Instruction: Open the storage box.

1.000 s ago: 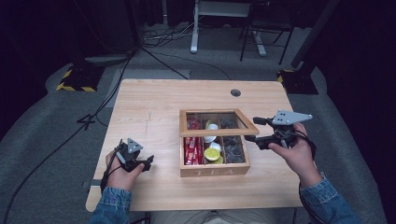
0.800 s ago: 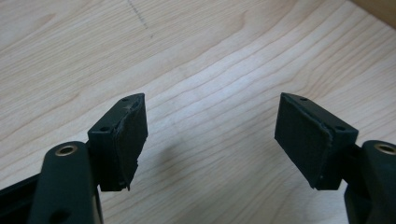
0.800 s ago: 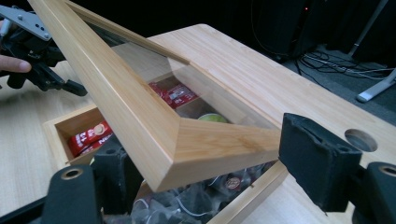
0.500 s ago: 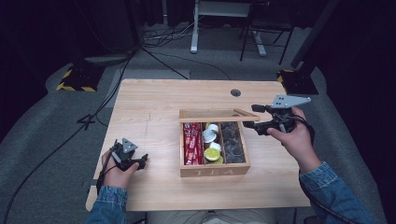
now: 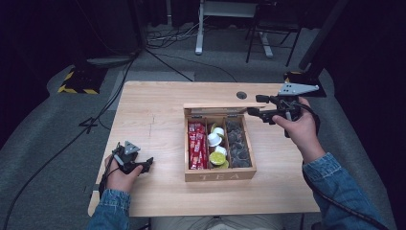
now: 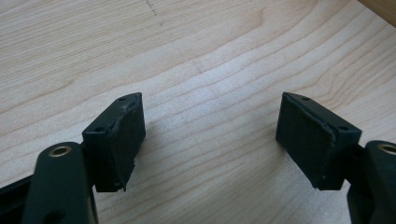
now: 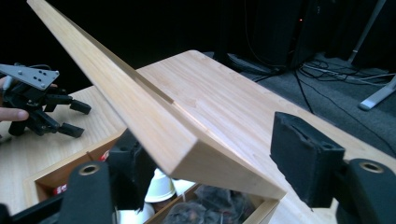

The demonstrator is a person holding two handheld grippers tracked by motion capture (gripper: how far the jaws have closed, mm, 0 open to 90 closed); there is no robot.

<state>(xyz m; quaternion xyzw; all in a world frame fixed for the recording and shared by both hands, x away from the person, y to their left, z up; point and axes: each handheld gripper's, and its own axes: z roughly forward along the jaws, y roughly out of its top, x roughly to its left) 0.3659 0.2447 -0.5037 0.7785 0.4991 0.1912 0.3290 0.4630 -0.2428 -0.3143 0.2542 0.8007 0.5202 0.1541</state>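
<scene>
Right gripper view has your right gripper (image 7: 210,172) spread wide around the raised lid (image 7: 154,112); push it fully back. Left gripper (image 6: 210,135) rests open, empty, on the tabletop (image 5: 153,115) beside the box (image 5: 219,176).

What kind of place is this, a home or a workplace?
Probably a lab or studio rather than a home: cables trail over grey carpet, a yellow-and-black striped base stands behind the wooden table, and the surroundings are dark.

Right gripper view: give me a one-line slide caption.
Open right gripper at the corner of the raised tea box lid, cups and dark packets in the wooden box below, left gripper beyond.
</scene>
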